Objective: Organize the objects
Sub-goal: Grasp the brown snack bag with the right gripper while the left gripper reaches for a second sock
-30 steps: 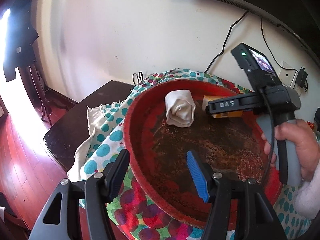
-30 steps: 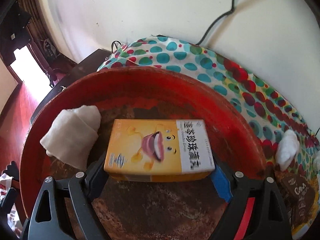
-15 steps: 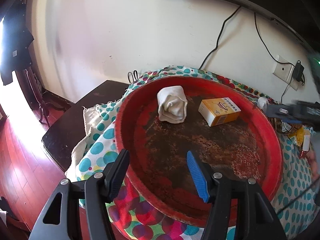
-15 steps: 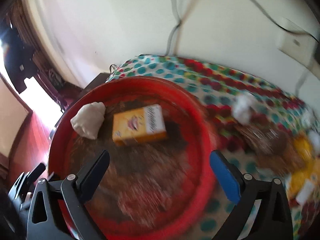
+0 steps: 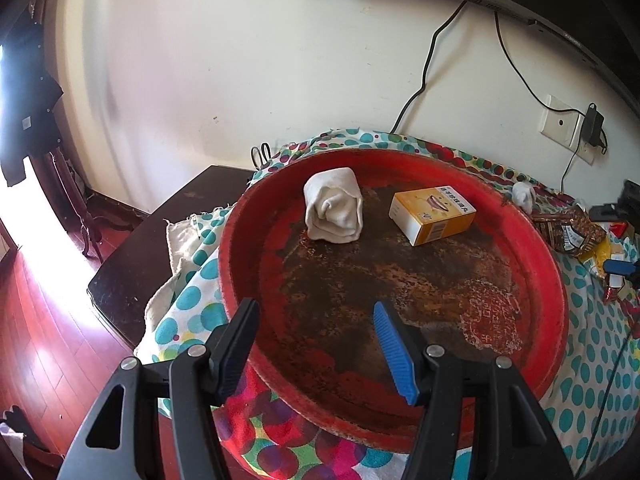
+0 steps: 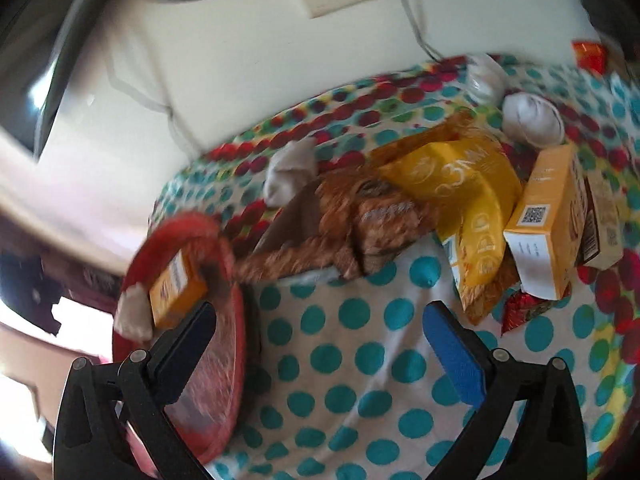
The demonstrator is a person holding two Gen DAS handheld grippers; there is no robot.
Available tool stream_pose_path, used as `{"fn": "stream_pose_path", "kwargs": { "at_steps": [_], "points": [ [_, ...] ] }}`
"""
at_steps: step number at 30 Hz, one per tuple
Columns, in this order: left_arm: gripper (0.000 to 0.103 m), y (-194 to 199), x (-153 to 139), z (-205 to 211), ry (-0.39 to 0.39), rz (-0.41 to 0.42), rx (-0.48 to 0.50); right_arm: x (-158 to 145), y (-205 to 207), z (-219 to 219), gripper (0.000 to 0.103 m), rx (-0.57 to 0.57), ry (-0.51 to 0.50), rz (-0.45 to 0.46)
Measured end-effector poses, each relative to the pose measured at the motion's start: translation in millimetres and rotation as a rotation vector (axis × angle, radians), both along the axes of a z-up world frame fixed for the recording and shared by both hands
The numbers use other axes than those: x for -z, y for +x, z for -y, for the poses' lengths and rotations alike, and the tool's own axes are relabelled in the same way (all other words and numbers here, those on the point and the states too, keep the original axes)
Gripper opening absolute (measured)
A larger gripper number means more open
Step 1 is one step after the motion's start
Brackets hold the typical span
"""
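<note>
Currently, both sets of fingers spread wide, nothing held: left gripper (image 5: 316, 344), right gripper (image 6: 324, 344). Next item, judged: orange box (image 6: 546, 220), on the dotted cloth (image 6: 340, 360) w/ snack packs. Prob. light, stiff card; take across narrow sides.

Red tray (image 5: 558, 280) with a rusty brown mottled base, white rolled sock (image 5: 334, 210), yellow box (image 5: 432, 216), white cloth (image 6: 340, 360) with teal polka dots, dark brown surface (image 5: 160, 236)
</note>
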State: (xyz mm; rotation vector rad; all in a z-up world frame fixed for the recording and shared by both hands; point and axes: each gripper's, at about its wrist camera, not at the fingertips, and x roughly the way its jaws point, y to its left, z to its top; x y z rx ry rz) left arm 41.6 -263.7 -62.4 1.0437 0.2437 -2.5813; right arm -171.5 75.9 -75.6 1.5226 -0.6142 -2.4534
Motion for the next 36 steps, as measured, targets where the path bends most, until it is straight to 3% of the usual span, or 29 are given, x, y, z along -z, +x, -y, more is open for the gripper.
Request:
{"fn": "stream_pose_path", "kwargs": {
  "at_steps": [7, 12, 14, 17, 25, 32, 36],
  "points": [
    [0.061, -1.0, 1.4, 2.7, 0.0, 0.007, 0.0, 23.4, -44.2, -6.4, 0.103, 0.117, -0.123, 0.077],
    [0.061, -2.0, 2.6, 3.9, -0.003, 0.012, 0.0, 36.0, -71.1, 2.6, 0.103, 0.132, -0.101, 0.094],
    [0.061, -2.3, 3.0, 4.8, -0.002, 0.014, 0.0, 38.0, -74.1, 6.5, 0.102, 0.119, -0.078, 0.075],
    [0.061, -1.9, 3.2, 4.3, -0.007, 0.015, -0.002, 40.9, -74.6, 9.2, 0.078, 0.074, -0.05, 0.046],
    [0.061, 1.6, -2.6, -5.6, -0.03, -0.015, 0.024, 30.8, -55.5, 5.1, 0.074, -0.042, 0.078, -0.128],
    [0.061, 3.1, -9.8, -31.1, -0.081, -0.056, 0.089, 30.2, -33.1, -35.7, 0.071, -0.076, 0.184, -0.215],
    [0.061, -6.6, -9.2, -46.3, -0.044, -0.032, 0.127, 27.5, -21.5, -63.5, 0.071, -0.089, 0.231, -0.261]
  ]
}}
